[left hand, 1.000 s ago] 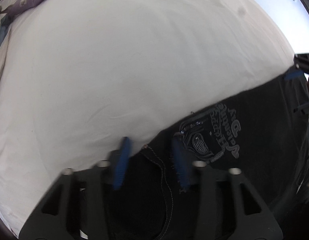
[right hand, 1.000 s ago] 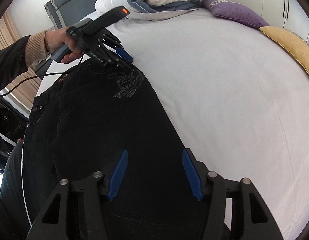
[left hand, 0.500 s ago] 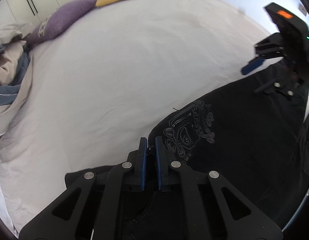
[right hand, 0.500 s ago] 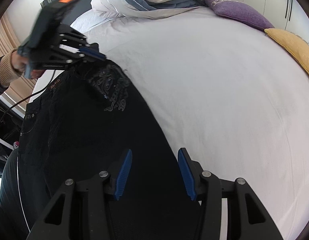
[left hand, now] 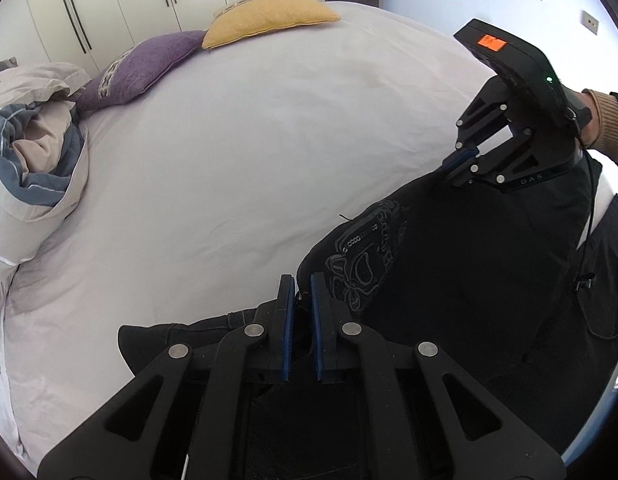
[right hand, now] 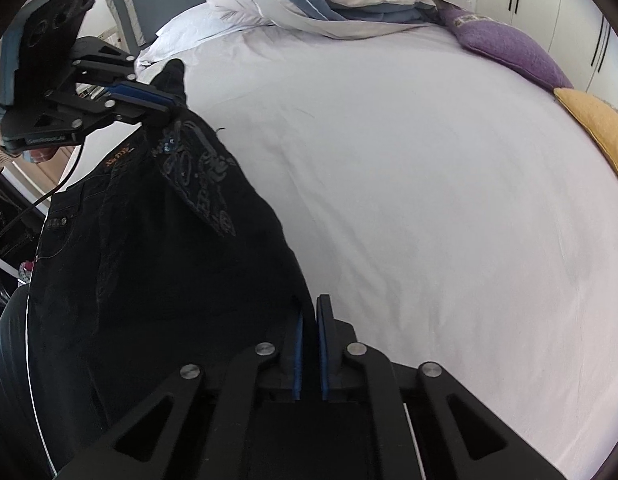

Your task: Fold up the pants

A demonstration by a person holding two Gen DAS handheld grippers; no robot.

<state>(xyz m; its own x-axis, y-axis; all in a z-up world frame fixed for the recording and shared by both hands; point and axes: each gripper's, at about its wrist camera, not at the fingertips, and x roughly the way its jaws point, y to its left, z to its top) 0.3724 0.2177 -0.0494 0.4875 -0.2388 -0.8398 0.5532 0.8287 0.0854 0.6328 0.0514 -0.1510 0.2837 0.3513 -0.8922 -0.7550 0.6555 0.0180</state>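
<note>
Since a second ago both grippers are clamping: left gripper (left hand: 302, 294) is pinching the black embroidered denim pants (left hand: 449, 280) near the white bed sheet's (left hand: 229, 160) front edge, while right gripper (right hand: 309, 318) is gripping their far edge, risking slippage if pulled unevenly.

Bed (left hand: 269, 128), covered by a smooth pale sheet with light creases, carrying all items listed. Black pants (left hand: 469, 264) with a grey printed emblem lie along the sheet's near edge, partly lifted off it at two points; a crumpled white-and-blue duvet (left hand: 33, 160) is heaped at the head end, well apart from the pants. A purple cushion (left hand: 141, 68) lies just beside the duvet along the far edge, and a yellow cushion (left hand: 269, 16) lies next to the purple one, its corner touching it, farther from the duvet.
</note>
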